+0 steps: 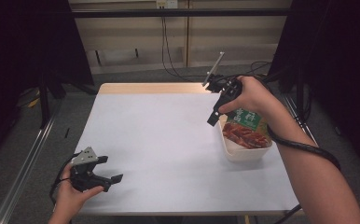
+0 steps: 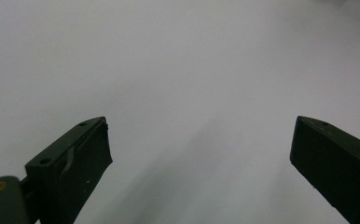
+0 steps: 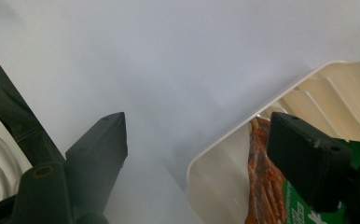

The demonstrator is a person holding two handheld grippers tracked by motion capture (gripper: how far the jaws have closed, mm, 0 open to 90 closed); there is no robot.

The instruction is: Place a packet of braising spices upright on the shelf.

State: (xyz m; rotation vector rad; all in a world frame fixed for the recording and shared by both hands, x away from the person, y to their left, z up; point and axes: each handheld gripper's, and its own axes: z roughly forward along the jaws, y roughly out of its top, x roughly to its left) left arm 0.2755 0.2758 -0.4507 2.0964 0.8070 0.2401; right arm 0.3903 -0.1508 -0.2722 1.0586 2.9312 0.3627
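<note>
Looking down from the high view: white surface [image 1: 169,149]; cream tub [image 1: 243,150] near its right edge, holding a green and orange packet [image 1: 245,128] printed with a food picture. Right claw [image 1: 214,117], held in the right hand [image 1: 249,95], hangs above the tub's near-left rim, jaws pointing down; their spread is hard to read from here. Left claw [image 1: 109,175], held in the left hand [image 1: 73,196], sits low at the surface's front left corner, well apart from the tub, jaws spread and empty.

Left gripper view: left claw [image 2: 201,154] wide open, nothing between the jaws, bare white surface [image 2: 183,70] beyond.

Right gripper view: right claw [image 3: 197,154] open wide, gripping nothing. Tub [image 3: 225,177] rim corner lies between the jaws; the right jaw is over the tub's inside, in front of the packet [image 3: 266,186]; the left jaw is outside the rim, over the surface [image 3: 169,56]. Contact between jaw and packet cannot be told.
</note>
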